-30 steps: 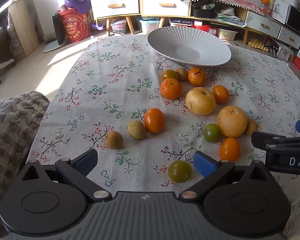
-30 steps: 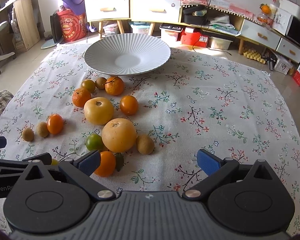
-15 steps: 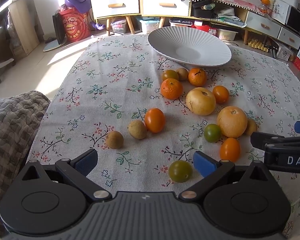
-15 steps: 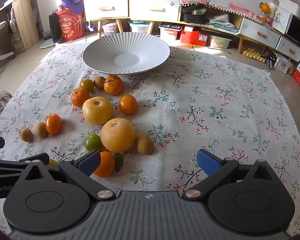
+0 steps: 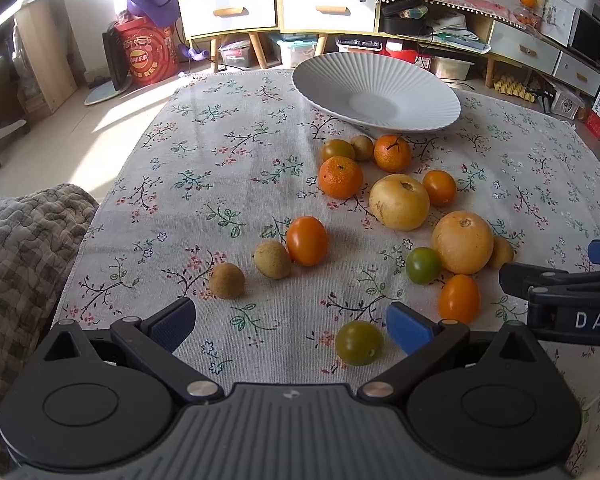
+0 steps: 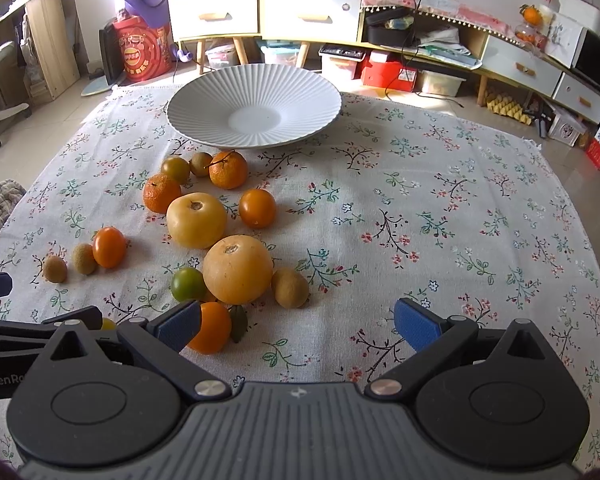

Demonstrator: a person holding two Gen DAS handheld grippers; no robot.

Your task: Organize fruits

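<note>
Since every fruit lies loose on the floral tablecloth (image 6: 440,200) and none is in the white ribbed plate (image 6: 204,120), I judge the sorting not yet begun. Fruit forms one scatter left of centre, from just near the plate's near rim back toward me: two tangerines, two large yellow fruits (image 6: 237,269), small orange and green tomatoes, brown kiwi-like pieces. Plate sits at the far side, empty, presumably the target.

Left gripper (image 5: 290,324): fingers spread wide, holding nothing, low over the near edge. Green tomato (image 5: 359,343) sits just inside its right pad (image 5: 408,328), apart from it as far as I can tell; likely the nearest candidate.

Right gripper (image 6: 298,326): also spread and empty. Its left pad (image 6: 178,326) overlaps an orange tomato (image 6: 212,334) in view; cannot tell whether they touch.

Both held open and low, I read as readiness to pick. Round fruit may roll if nudged.
</note>
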